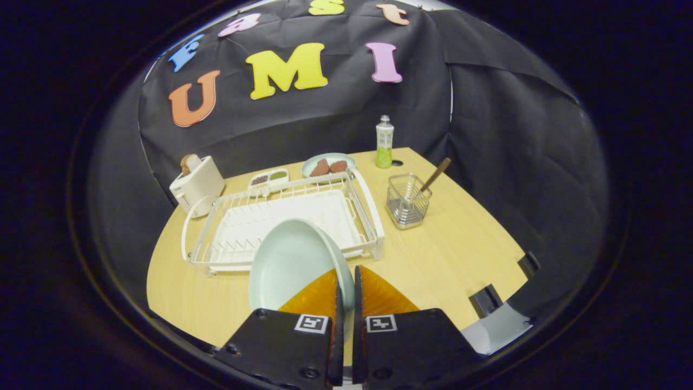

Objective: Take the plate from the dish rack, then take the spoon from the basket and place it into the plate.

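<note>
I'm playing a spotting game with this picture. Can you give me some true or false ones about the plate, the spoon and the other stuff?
1. The gripper holds the plate by its rim. True: both fingers press on it.
2. The spoon lies on the plate. False: it stands in the basket, beyond the fingers.
3. The plate sits in the rack. False: it is lifted, tilted in front of the rack.
4. A bottle stands behind the basket. True.
5. The toaster is beside the basket. False: it is on the rack's far side.
</note>
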Motion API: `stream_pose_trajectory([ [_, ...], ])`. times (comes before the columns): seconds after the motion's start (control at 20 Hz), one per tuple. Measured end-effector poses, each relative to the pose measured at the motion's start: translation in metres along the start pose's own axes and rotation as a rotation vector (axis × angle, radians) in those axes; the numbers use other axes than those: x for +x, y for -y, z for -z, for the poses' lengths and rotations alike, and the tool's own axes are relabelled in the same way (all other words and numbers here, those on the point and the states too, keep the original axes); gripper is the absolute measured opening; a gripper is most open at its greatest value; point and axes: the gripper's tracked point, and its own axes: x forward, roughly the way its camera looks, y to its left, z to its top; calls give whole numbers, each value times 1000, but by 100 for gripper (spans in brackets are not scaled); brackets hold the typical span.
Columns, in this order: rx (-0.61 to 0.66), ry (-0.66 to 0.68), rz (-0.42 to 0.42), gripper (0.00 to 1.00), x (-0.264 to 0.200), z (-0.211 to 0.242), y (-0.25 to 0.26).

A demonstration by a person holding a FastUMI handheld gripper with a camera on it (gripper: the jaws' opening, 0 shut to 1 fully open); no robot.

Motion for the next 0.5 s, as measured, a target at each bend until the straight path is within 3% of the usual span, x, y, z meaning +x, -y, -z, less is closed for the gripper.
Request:
stream_pose_trajectory([
  [0.2, 35, -94, -44, 12, 36, 51, 17],
  [0.5, 32, -46, 7, 10, 70, 52, 55],
])
